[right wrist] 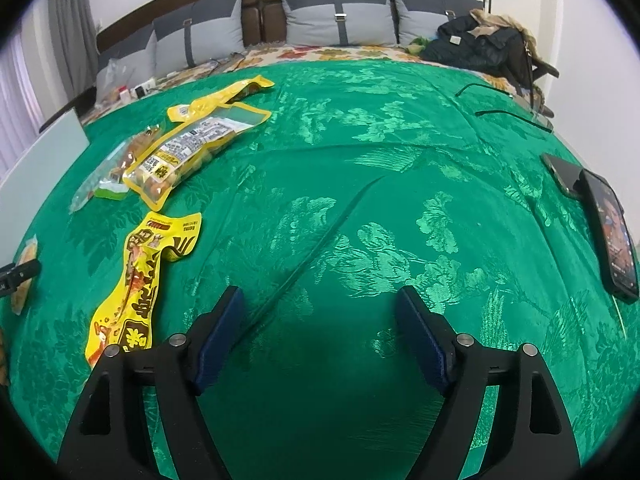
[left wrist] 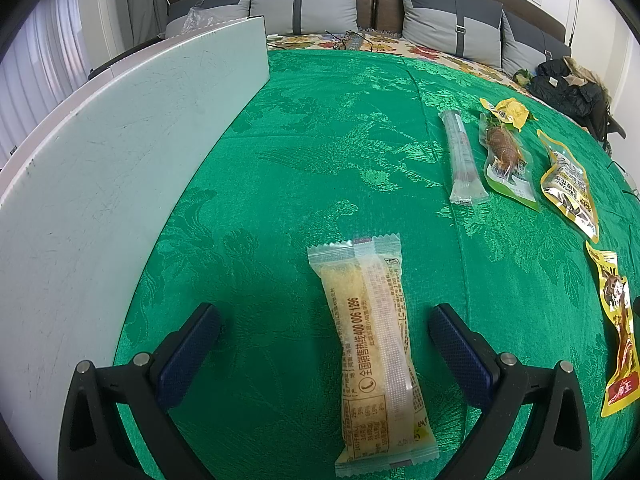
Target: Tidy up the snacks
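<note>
My left gripper (left wrist: 324, 316) is open above the green cloth, its fingers on either side of a pale yellow snack bar packet (left wrist: 372, 344) lying flat, without touching it. Farther right lie a clear tube packet (left wrist: 462, 156), a green-edged pouch (left wrist: 506, 156), a small yellow packet (left wrist: 508, 112), a yellow pouch (left wrist: 570, 188) and a long yellow strip packet (left wrist: 618, 328). My right gripper (right wrist: 320, 300) is open and empty over bare cloth. The strip packet (right wrist: 140, 276) lies left of it, the yellow pouch (right wrist: 188, 152) farther back.
A white board (left wrist: 120, 160) lies along the left side. Two phones (right wrist: 612, 228) rest at the right edge, with cables (right wrist: 504, 112) behind. Grey pillows (right wrist: 340, 16) and dark clothing (right wrist: 480, 44) lie at the back of the bed.
</note>
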Available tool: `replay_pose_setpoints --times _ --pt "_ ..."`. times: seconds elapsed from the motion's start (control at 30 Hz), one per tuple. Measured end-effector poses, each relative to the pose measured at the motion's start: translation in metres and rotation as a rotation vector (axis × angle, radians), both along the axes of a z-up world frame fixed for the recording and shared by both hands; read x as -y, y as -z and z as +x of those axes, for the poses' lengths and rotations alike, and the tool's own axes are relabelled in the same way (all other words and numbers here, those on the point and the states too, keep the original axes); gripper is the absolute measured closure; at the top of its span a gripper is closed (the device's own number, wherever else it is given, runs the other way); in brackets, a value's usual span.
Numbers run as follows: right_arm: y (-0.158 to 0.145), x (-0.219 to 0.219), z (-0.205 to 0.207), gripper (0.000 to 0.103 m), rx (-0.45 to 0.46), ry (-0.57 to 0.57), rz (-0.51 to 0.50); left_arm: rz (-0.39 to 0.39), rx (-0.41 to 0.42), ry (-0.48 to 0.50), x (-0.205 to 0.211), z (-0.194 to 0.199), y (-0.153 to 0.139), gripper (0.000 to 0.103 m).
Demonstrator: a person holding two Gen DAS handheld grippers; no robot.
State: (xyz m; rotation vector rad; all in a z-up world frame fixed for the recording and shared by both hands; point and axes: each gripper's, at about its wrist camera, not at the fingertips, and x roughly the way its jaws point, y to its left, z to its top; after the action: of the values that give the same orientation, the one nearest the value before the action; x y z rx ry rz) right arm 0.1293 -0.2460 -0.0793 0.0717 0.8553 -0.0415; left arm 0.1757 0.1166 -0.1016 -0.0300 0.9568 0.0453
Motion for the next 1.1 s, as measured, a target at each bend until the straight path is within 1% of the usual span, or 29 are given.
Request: replay_pose_setpoints --times 0.33,0.7,0.8,0.87,0.93,0.97,1.03,1.07,1.1 --pt "0.000 -0.002 0.000 0.020 -0.007 -0.002 -0.018 0.000 0.000 0.000 0.000 0.000 0.000 0.000" --pt "0.000 -0.001 0.001 0.020 -0.002 -0.007 0.001 -0.002 -0.005 0.007 -0.001 -0.001 0.000 0.000" --pt "-0.001 -0.001 0.000 0.020 -0.006 -0.031 -0.001 -0.005 -0.083 0.102 -0.003 0.002 -0.004 0.000" --pt "-0.003 0.001 -0.001 0.021 -0.036 -0.031 0.005 -0.023 -0.156 0.141 -0.008 0.002 -0.007 0.001" --pt "-0.010 0.002 -0.002 0.021 -0.081 -0.019 0.089 -0.071 -0.170 0.148 -0.011 -0.001 -0.010 0.001" --pt "-0.014 -0.001 -0.002 0.021 -0.094 -0.027 0.162 -0.079 -0.171 0.142 -0.009 -0.003 -0.011 0.001" --pt "-0.020 -0.023 0.003 0.020 -0.144 -0.068 0.242 -0.052 -0.176 0.132 0.000 -0.004 -0.010 0.002" --pt "-0.019 -0.036 0.007 0.021 -0.172 -0.098 0.263 -0.001 -0.178 0.128 0.010 -0.004 -0.008 0.004" --pt "-0.017 -0.053 0.013 0.021 -0.212 -0.133 0.280 0.017 -0.164 0.130 0.017 -0.006 -0.009 0.007"
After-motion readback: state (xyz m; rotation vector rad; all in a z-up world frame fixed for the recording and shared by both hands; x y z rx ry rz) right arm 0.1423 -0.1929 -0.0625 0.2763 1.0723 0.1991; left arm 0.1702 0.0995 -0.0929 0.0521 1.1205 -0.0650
